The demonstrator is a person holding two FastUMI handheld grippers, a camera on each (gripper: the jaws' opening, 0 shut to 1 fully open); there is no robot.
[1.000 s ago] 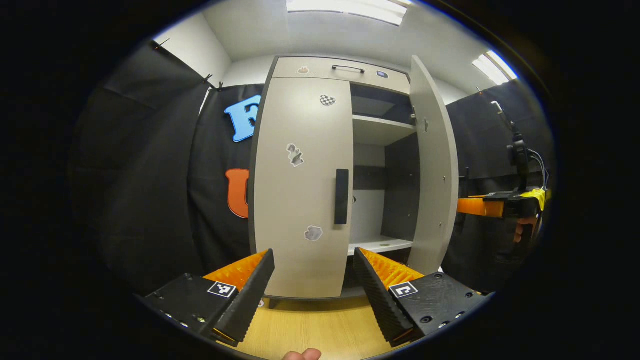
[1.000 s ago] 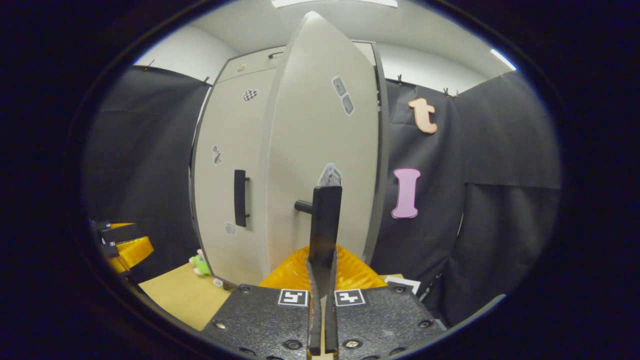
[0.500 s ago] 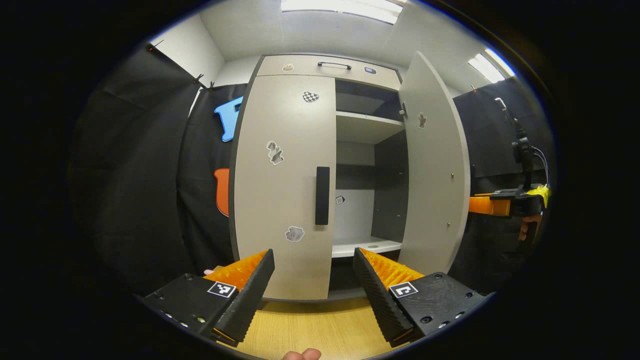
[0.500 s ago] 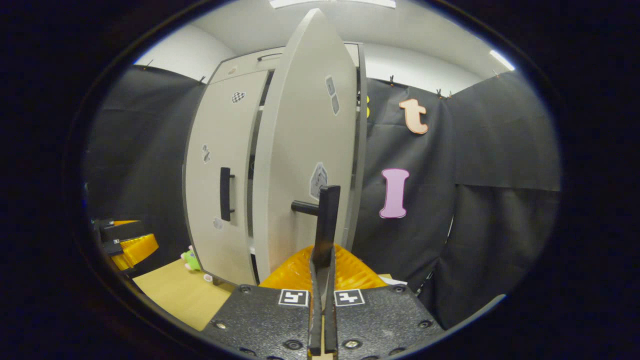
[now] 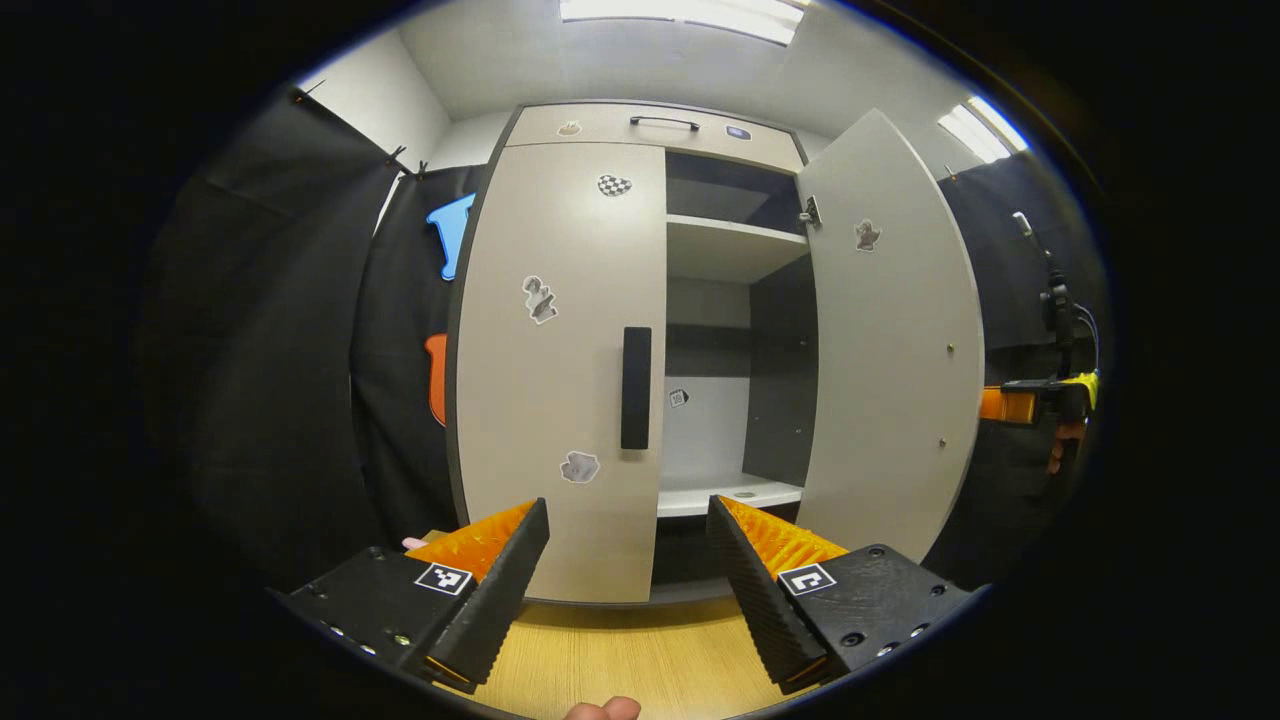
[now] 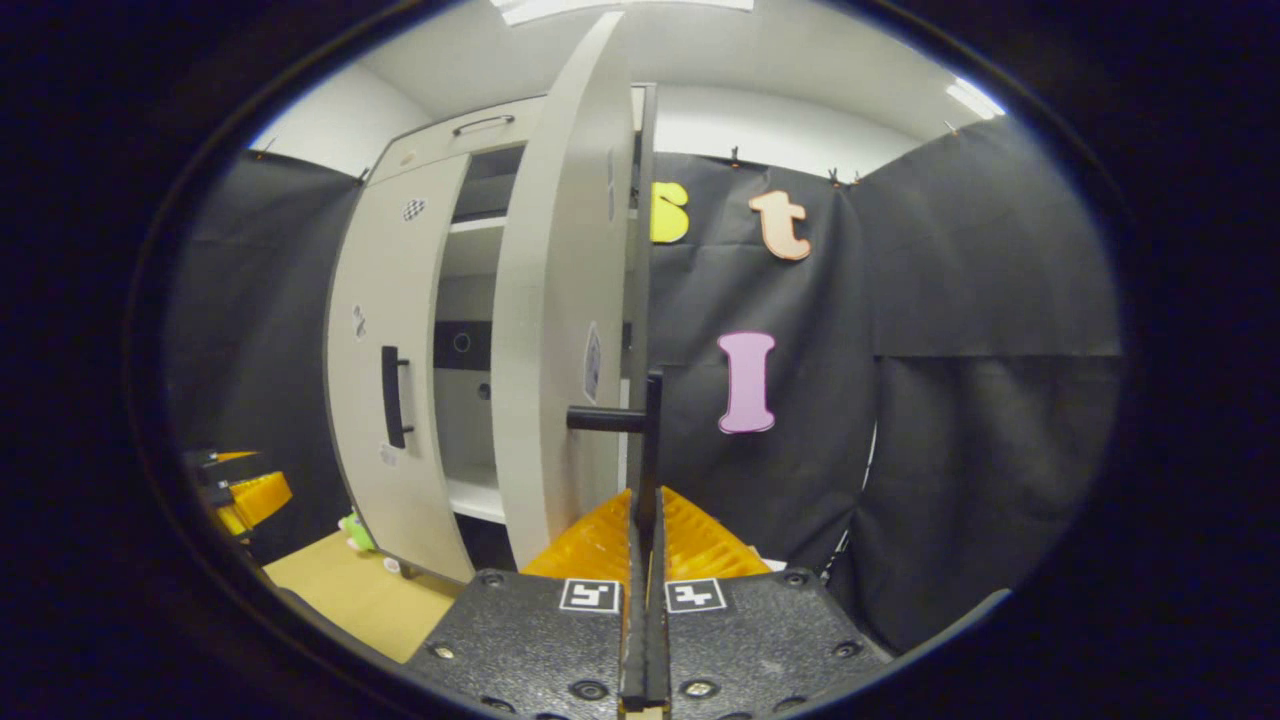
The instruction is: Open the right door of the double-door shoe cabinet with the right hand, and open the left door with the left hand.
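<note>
Shoe cabinet (image 5: 610,125) upright on wooden floor (image 5: 640,660), dark cloth behind. Right door (image 5: 890,340) swung wide, shelves (image 5: 725,245) exposed; left door (image 5: 555,360) closed, its handle (image 5: 636,388) untouched. Right gripper (image 6: 645,560) pressed together, pinching right door's handle (image 6: 650,440). Left gripper (image 5: 625,570) spread, apart from left door. Small green object (image 6: 353,531), perhaps toy, beside cabinet base.

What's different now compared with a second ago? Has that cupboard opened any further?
Yes. The right door has swung wider, pulled by the right gripper, which stays shut on the right door's handle; more of the shelves shows. The left door is closed as before, and the left gripper still hangs open in front of it, short of the left door's handle.
</note>
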